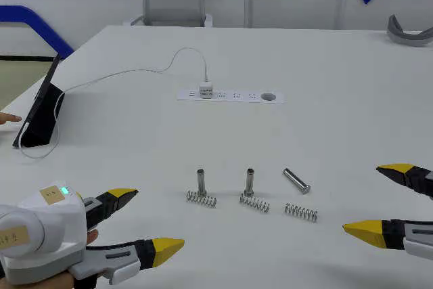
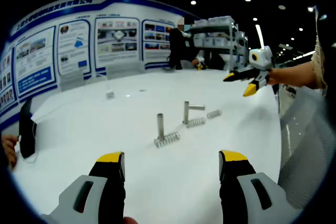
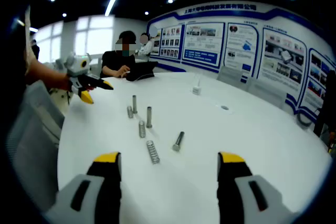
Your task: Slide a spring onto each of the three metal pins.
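Note:
Three metal pins are on the white table (image 1: 325, 65). The left pin (image 1: 201, 182) and the middle pin (image 1: 249, 182) stand upright; the right pin (image 1: 295, 181) lies on its side. A spring lies in front of each: left spring (image 1: 201, 199), middle spring (image 1: 254, 202), right spring (image 1: 301, 212). My left gripper (image 1: 153, 218) is open at the lower left, well short of the pins. My right gripper (image 1: 379, 197) is open at the lower right, its jaws empty. In the left gripper view the pins (image 2: 160, 125) stand ahead; in the right gripper view the nearest spring (image 3: 153, 151) lies ahead.
A white power strip (image 1: 230, 95) with a plugged charger and cable lies mid-table. A dark tablet stand (image 1: 42, 109) leans at the left edge, with a fingertip beside it. A grey headset (image 1: 408, 33) rests at the far right. Chairs stand behind the table.

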A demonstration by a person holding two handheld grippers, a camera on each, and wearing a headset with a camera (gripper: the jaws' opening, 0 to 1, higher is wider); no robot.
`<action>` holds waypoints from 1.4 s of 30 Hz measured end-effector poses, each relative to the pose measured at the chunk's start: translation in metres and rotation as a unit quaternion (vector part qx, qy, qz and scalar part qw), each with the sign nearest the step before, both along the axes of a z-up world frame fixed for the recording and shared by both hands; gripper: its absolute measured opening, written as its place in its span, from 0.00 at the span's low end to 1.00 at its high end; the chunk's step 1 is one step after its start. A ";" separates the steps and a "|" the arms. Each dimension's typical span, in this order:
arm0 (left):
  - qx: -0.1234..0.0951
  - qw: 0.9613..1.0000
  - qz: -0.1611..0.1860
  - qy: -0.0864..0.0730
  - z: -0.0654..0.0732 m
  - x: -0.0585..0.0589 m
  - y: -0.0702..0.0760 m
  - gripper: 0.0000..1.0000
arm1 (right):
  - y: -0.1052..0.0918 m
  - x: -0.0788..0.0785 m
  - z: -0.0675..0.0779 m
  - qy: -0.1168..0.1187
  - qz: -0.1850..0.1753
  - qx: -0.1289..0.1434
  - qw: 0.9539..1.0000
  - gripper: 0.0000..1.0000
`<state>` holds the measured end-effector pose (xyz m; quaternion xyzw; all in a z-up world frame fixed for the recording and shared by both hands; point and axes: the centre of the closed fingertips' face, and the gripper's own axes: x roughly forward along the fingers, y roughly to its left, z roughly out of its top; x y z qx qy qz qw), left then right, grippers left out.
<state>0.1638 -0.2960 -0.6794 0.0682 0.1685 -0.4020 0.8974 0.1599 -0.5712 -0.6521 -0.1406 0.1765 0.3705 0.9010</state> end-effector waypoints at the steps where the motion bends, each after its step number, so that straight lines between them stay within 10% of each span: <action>1: 0.000 1.000 0.000 0.000 0.000 0.000 0.000 0.74 | 0.000 0.001 0.000 -0.001 0.001 0.000 1.000 0.76; 42: -0.003 1.000 0.003 -0.001 0.001 -0.001 -0.003 0.73 | 0.014 0.059 0.004 0.026 -0.030 -0.028 0.999 0.55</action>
